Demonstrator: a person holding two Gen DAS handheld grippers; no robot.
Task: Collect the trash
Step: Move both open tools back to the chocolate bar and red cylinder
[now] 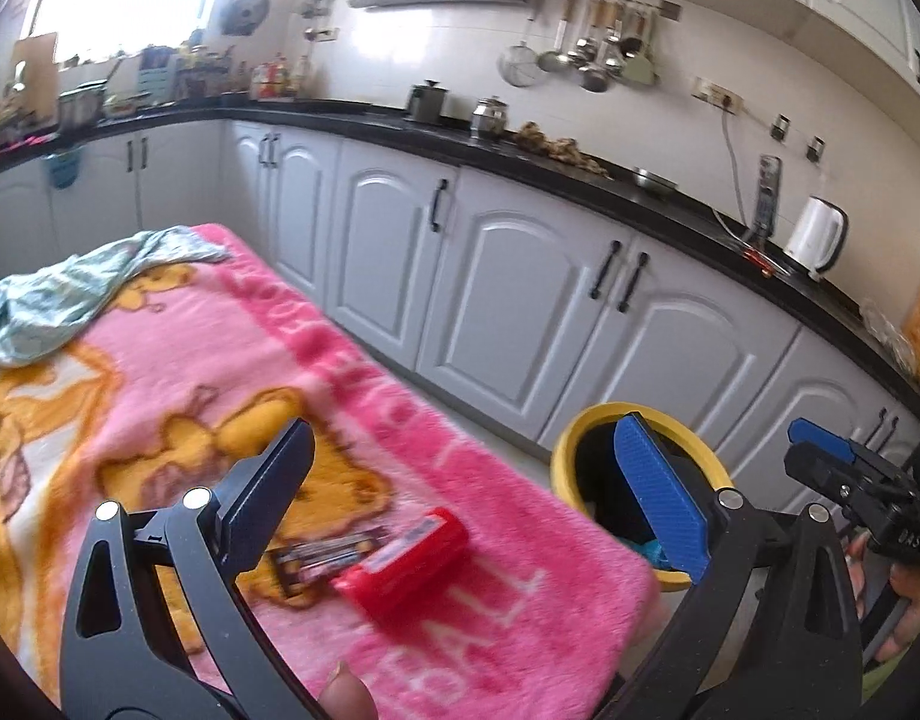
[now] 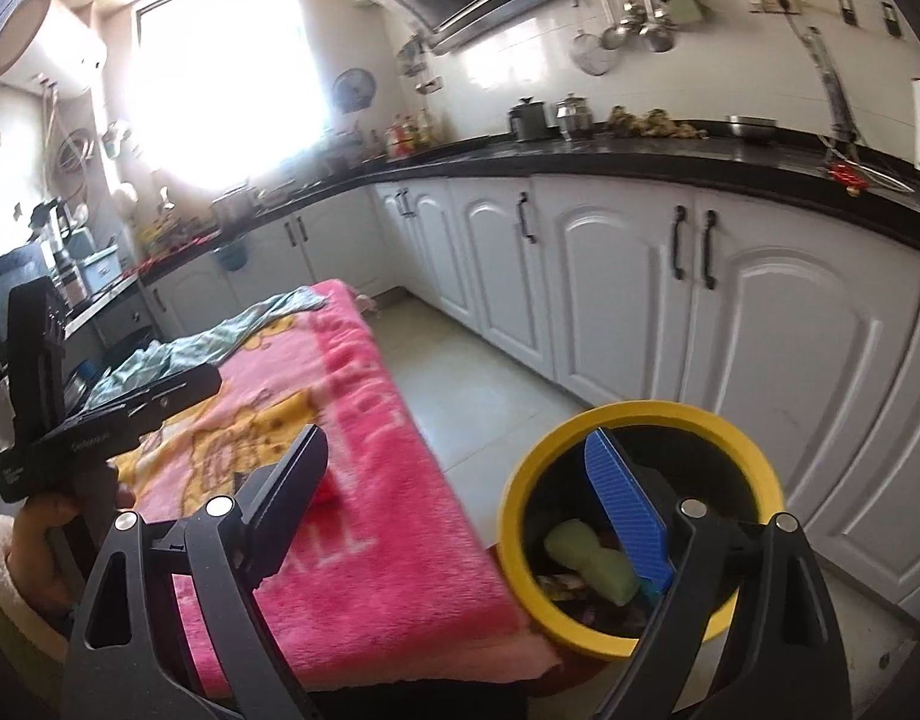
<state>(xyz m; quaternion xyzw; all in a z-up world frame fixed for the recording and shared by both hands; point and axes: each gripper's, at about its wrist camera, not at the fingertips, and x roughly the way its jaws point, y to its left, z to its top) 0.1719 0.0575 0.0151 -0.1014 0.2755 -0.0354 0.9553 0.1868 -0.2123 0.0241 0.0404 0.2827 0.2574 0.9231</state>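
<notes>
A red box (image 1: 407,564) and a dark striped wrapper (image 1: 324,557) lie on the pink blanket (image 1: 219,348) near its right edge. My left gripper (image 1: 466,498) is open and empty just above them. A yellow-rimmed black bin (image 2: 640,516) stands on the floor beside the table; it holds a pale green piece (image 2: 592,558) and other scraps. My right gripper (image 2: 460,498) is open and empty, its blue finger (image 2: 628,510) over the bin's mouth. The bin (image 1: 580,450) and the right gripper (image 1: 844,468) also show in the left wrist view.
A light green cloth (image 1: 69,294) lies crumpled at the blanket's far end. White cabinets (image 1: 520,300) under a black counter (image 1: 580,168) run along the right, with a white kettle (image 1: 814,234). Tiled floor (image 2: 478,384) lies between table and cabinets.
</notes>
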